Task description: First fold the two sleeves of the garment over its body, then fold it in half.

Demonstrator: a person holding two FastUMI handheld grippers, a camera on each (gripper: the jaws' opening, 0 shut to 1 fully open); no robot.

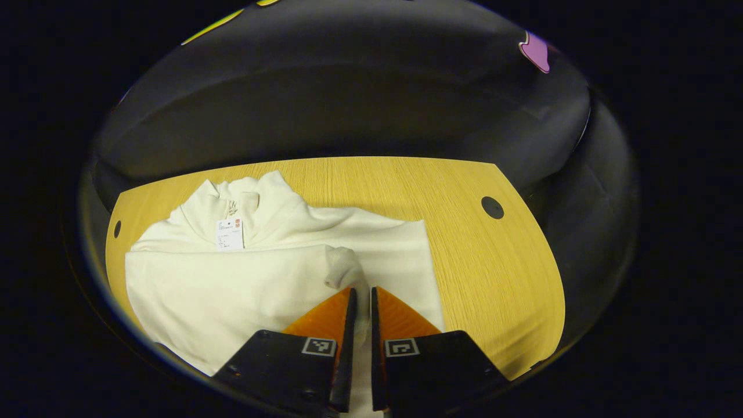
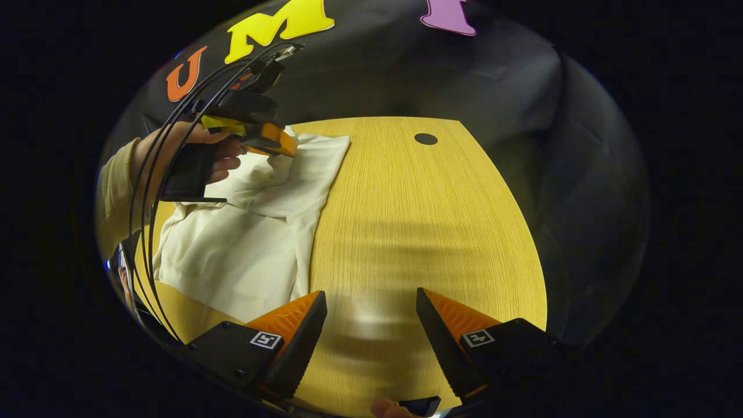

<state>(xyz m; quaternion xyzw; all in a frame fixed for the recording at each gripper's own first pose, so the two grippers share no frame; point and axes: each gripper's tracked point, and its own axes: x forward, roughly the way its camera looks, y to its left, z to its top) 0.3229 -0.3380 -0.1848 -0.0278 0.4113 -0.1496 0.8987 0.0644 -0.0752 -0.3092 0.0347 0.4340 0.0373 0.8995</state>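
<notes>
A cream-white garment (image 1: 232, 284) lies flat on the wooden table (image 1: 493, 273), collar and paper tag (image 1: 229, 234) toward the far left. One sleeve is folded across its body, cuff (image 1: 342, 264) bunched just ahead of my left gripper (image 1: 361, 292), which is shut on a strip of that sleeve's cloth. In the right gripper view the garment (image 2: 249, 244) spreads at the left, and a hand (image 2: 220, 159) holds the left gripper (image 2: 288, 148) over its far part. My right gripper (image 2: 370, 294) stands open above bare table beside the garment's edge, nothing between its fingers.
The table has round cable holes (image 1: 492, 207) (image 2: 425, 139) near its far corners. Black cables (image 2: 157, 191) run from the left gripper down the left side. A beige sleeve (image 2: 116, 191) of the person shows there. Bare wood (image 2: 418, 220) lies right of the garment.
</notes>
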